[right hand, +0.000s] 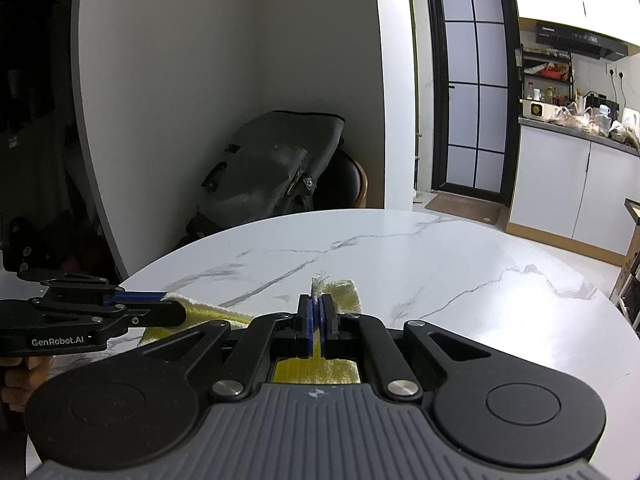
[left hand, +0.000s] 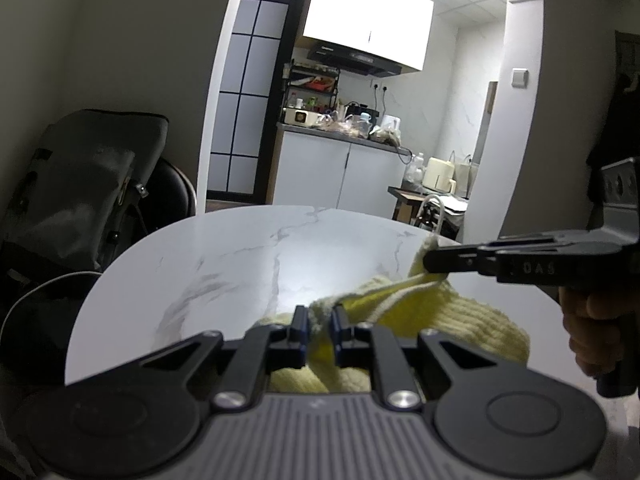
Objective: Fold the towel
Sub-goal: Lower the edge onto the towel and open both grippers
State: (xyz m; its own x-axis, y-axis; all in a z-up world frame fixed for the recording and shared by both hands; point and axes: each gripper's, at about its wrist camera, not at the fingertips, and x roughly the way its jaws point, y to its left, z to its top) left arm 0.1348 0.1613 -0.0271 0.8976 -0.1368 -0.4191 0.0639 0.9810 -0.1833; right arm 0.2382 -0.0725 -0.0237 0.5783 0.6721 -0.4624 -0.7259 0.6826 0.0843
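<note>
A yellow knitted towel (left hand: 448,316) lies bunched on the round white marble table (left hand: 240,264). My left gripper (left hand: 320,314) is shut on a corner of the towel, with the cloth pinched between its blue pads. My right gripper (right hand: 317,304) is shut on another corner of the towel (right hand: 340,290), whose frayed tip sticks up above the pads. In the left wrist view the right gripper (left hand: 434,260) comes in from the right and holds its corner lifted off the table. In the right wrist view the left gripper (right hand: 172,306) comes in from the left, on the towel's edge.
A dark chair with a grey bag (right hand: 272,172) stands behind the table's far left edge. A kitchen counter with white cabinets (left hand: 340,172) lies beyond the arched opening. A low stand with appliances (left hand: 436,192) sits past the table's far right edge.
</note>
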